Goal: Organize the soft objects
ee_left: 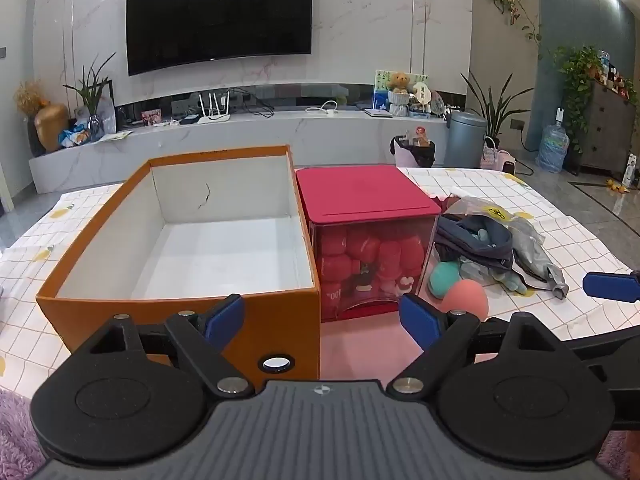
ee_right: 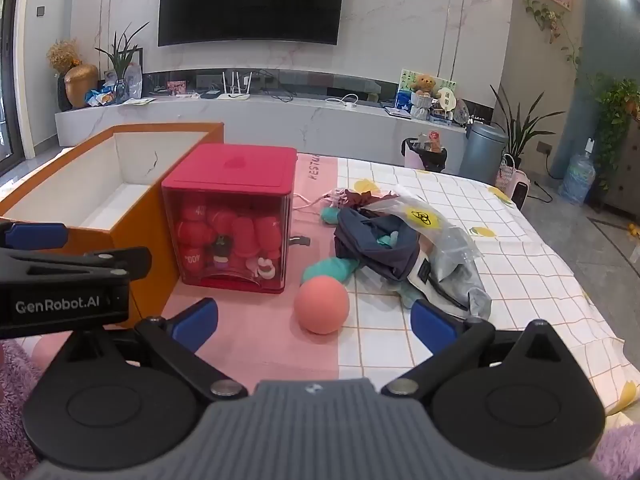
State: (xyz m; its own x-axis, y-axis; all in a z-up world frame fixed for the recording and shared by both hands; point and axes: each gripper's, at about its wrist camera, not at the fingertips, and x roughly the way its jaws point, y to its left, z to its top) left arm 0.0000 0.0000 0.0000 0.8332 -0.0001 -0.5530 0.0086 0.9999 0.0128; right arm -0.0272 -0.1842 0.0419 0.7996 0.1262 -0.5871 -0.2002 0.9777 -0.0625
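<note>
right gripper (ee_right: 314,322) spread wide and empty, with the pink ball (ee_right: 322,305) just ahead between its fingers on the bench (ee_right: 500,240); left gripper (ee_left: 322,322), also wide and empty, faces the orange box (ee_left: 180,308), probably the destination, farther from the ball.

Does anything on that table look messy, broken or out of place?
Yes. Right of the red-lidded box, a loose heap: a navy garment, a crumpled plastic bag and teal plush pieces tangled together. The orange box has a crack on its inner back wall.
</note>
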